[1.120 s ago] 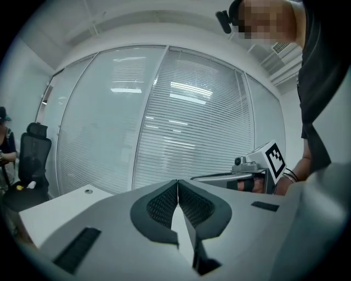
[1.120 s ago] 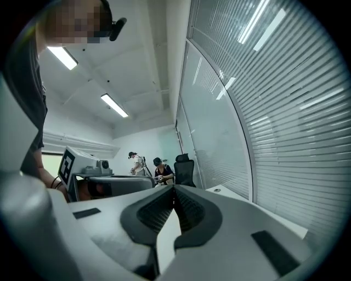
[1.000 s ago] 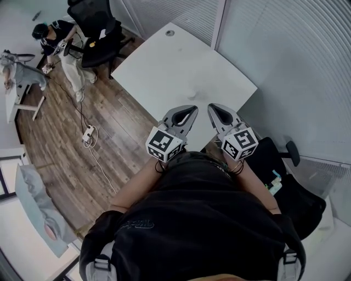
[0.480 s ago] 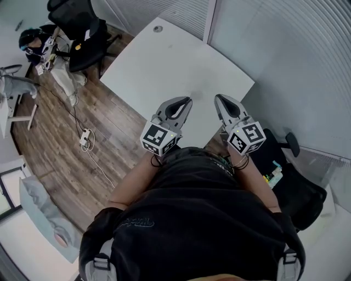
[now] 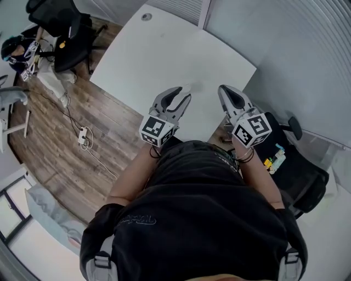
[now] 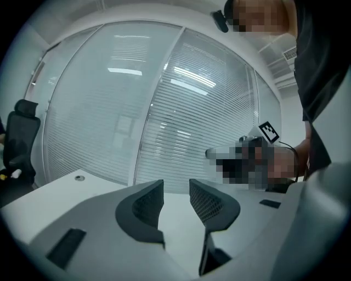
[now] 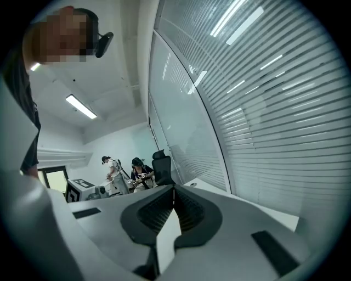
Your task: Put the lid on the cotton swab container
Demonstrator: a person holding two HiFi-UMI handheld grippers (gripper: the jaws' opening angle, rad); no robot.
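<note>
No cotton swab container and no lid show in any view. Both grippers hover side by side over the near edge of a bare white table (image 5: 164, 49). My left gripper (image 5: 180, 92) has its jaws opening, with a narrow gap and nothing between the ribbed pads (image 6: 147, 203). In its own view the left gripper (image 6: 176, 189) points at the glass wall with blinds. My right gripper (image 5: 226, 91) is shut, its pads meeting with nothing in them. In its own view the right gripper (image 7: 174, 193) points across the table towards the room.
A round cable hole (image 5: 146, 17) sits at the table's far end. A black office chair (image 5: 60, 22) stands at the far left and another (image 5: 299, 164) at my right. A power strip (image 5: 83, 135) lies on the wood floor. Glass walls with blinds (image 5: 285, 49) bound the table.
The left jaws, shut in both earlier frames, now stand slightly apart. Both grippers sit a little farther forward over the table, and the head view has shifted.
</note>
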